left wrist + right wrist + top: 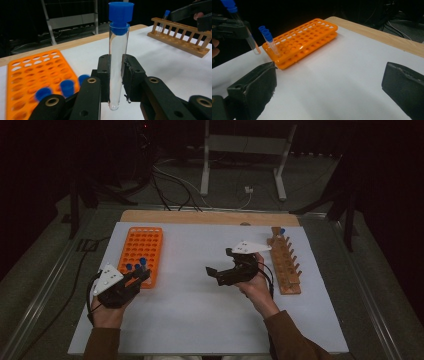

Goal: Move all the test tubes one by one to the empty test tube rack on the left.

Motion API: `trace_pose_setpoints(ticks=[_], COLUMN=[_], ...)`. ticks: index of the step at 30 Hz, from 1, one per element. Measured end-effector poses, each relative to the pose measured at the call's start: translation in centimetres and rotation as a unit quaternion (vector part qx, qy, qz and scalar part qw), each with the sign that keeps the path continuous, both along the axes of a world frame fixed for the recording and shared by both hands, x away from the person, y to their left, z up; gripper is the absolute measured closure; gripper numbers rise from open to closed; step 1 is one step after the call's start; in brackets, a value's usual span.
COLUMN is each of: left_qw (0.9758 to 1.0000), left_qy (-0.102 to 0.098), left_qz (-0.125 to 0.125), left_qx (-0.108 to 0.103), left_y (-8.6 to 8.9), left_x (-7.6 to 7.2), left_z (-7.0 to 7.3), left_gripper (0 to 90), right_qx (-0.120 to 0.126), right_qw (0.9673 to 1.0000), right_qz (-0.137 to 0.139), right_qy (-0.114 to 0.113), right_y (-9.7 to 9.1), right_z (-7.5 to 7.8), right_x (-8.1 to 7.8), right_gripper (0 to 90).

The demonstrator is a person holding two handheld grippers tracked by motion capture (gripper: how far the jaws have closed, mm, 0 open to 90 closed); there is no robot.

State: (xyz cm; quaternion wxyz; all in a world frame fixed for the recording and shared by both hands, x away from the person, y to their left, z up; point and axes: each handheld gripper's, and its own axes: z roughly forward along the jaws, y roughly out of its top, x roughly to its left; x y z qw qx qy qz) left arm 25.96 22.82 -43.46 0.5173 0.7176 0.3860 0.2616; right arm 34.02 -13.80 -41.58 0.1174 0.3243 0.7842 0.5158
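Note:
My left gripper is shut on a clear test tube with a blue cap, held upright just off the near corner of the orange rack. Three blue-capped tubes stand in that corner of the rack. From above, the left gripper sits at the near end of the orange rack. My right gripper hovers open over the mid table, nothing between its jaws. It faces the orange rack and the held tube.
A wooden tube rack lies along the right side of the white mat, with one blue-capped tube at its far end. The wooden table edge runs behind. Cables and a metal stand are on the floor beyond.

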Motion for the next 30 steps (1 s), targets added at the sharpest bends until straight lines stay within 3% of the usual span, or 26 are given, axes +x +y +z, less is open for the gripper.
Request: trace_pose_setpoints(ticks=[10, 19, 30], left_qw=[0.9993, 0.9967, 0.9936], left_qy=[-0.009, -0.001, 0.014], left_qz=[0.035, 0.080, 0.112], left_qx=[-0.009, -0.008, 0.000], left_y=[3.3, 5.5, 5.9], left_x=[-1.0, -0.4, 1.2], left_z=[-0.1, -1.1, -2.4], left_gripper=[77.5, 77.5, 77.5], right_qx=[0.003, 0.001, 0.002], right_qw=[1.0000, 1.0000, 1.0000], right_qz=[-0.002, 0.002, 0.005], right_qy=[0.002, 0.001, 0.000], right_y=[-0.2, 0.1, 0.1], right_z=[-0.1, -0.2, -0.3], right_x=[0.0, 0.0, -0.1], right_gripper=[0.1, 0.1, 0.1])
